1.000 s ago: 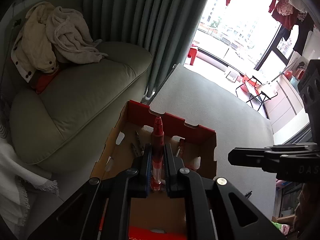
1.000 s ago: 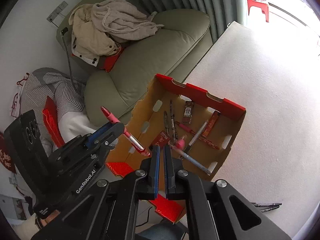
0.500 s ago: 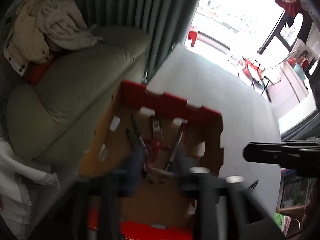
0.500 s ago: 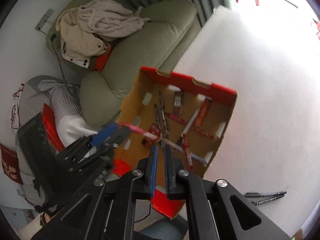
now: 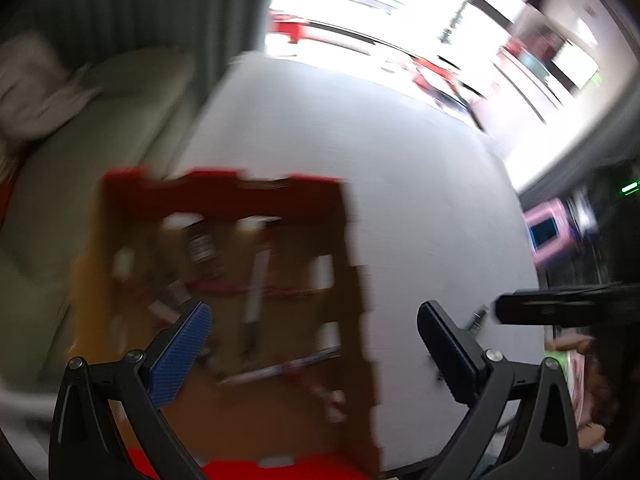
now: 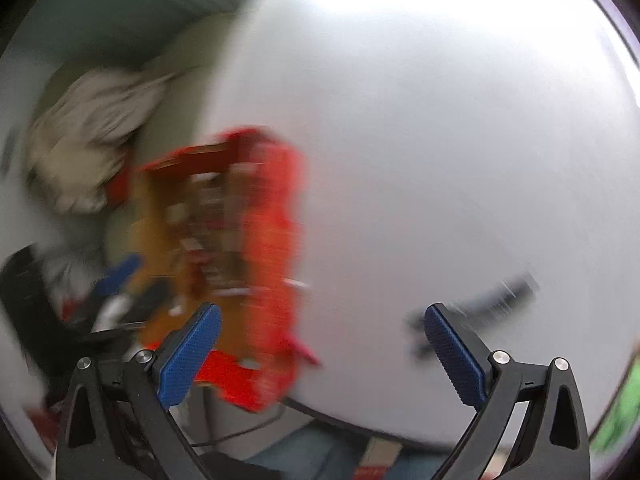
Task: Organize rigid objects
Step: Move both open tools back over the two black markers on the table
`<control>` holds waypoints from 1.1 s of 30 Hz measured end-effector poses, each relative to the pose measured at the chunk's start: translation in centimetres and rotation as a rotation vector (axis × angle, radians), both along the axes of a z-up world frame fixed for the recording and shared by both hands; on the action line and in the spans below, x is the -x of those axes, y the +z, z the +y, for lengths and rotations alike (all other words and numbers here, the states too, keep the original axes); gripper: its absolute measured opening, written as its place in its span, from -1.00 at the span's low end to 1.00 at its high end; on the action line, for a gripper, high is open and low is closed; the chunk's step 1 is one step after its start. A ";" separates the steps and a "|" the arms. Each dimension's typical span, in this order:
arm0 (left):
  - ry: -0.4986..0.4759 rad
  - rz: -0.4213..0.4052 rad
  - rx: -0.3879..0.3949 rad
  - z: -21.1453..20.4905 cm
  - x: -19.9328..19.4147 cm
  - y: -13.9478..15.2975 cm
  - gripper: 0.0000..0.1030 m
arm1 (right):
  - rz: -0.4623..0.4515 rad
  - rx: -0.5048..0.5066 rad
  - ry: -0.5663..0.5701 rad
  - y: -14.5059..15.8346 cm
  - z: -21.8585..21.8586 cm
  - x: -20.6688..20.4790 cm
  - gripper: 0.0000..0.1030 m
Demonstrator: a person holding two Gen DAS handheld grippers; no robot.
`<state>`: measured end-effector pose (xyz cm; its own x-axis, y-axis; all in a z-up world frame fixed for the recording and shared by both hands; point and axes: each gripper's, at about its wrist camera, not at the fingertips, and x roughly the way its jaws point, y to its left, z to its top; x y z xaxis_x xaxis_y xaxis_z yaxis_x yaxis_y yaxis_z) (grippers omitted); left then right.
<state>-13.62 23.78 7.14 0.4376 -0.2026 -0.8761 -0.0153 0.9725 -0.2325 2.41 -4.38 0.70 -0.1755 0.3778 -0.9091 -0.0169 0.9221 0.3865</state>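
A red-rimmed cardboard box [image 5: 352,264] sits on the white table and holds several pens [image 5: 254,296]; both views are blurred by motion. My left gripper [image 5: 312,344] is open and empty above the box's near right side. My right gripper [image 6: 322,342] is open and empty over the table to the right of the box [image 6: 272,264]. Dark pens [image 6: 492,296] lie on the table near its right finger. The right gripper's body [image 5: 560,308] shows at the right of the left wrist view.
A green sofa [image 5: 80,152] with a heap of clothes [image 6: 88,140] stands left of the table [image 5: 400,160]. A curtain [image 5: 140,8] and a bright window [image 5: 400,8] lie beyond. A pink item [image 5: 548,228] sits past the table's right edge.
My left gripper has opened and let go of the red pen, which dropped into the box. My right gripper has opened too. Both views have swung to the right.
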 end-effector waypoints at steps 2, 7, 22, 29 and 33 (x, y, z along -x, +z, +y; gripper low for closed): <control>-0.102 0.002 -0.014 -3.0 -1.3 0.2 1.00 | 0.097 0.078 -0.132 -2.6 -4.7 1.4 0.98; -0.441 0.006 -0.172 -13.6 -4.1 -1.8 1.00 | 0.255 0.147 -0.370 -6.3 -13.8 6.2 0.98; -0.890 0.191 -0.348 -28.0 -5.2 -15.0 1.00 | 0.284 0.101 -0.468 -6.9 -19.4 10.0 0.98; -0.555 0.239 -0.312 -24.1 -10.2 -16.1 1.00 | 0.249 0.106 -0.428 -7.6 -17.8 8.0 0.98; -0.539 0.244 -0.311 -23.9 -9.9 -16.3 1.00 | 0.218 0.119 -0.393 -8.5 -15.1 5.5 0.98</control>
